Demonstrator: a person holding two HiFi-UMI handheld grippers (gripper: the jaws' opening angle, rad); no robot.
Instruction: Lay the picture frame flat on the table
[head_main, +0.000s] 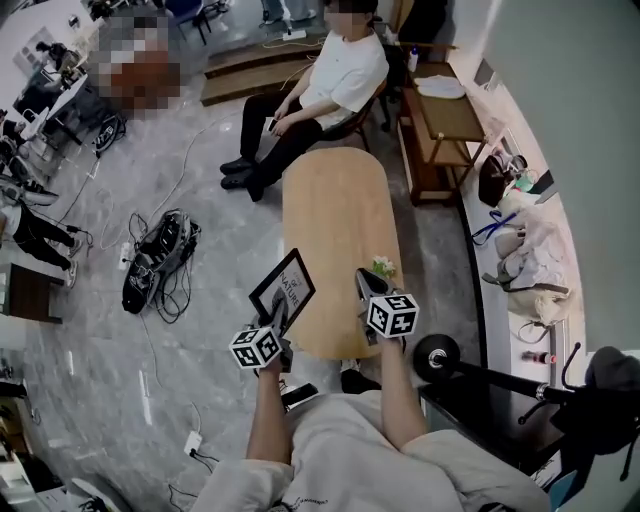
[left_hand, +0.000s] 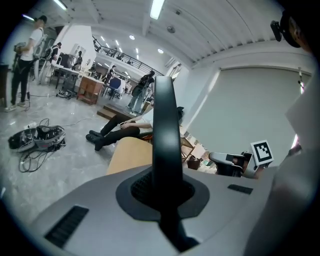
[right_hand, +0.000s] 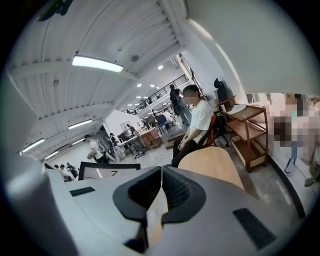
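Oval wooden table (head_main: 335, 200), open office. At its 7 o'clock edge the picture frame (head_main: 283, 287), tilted, is clenched in the left gripper (head_main: 278, 312); right gripper (head_main: 366, 284) closed, empty. Left gripper view shows the frame edge-on; head view shows its printed face.

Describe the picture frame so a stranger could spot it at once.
Find the long oval wooden table. At its near left end, the left gripper holds the picture frame tilted up. It is the only black-bordered rectangle there, white inside with dark lettering, unlike the small flowers nearby.
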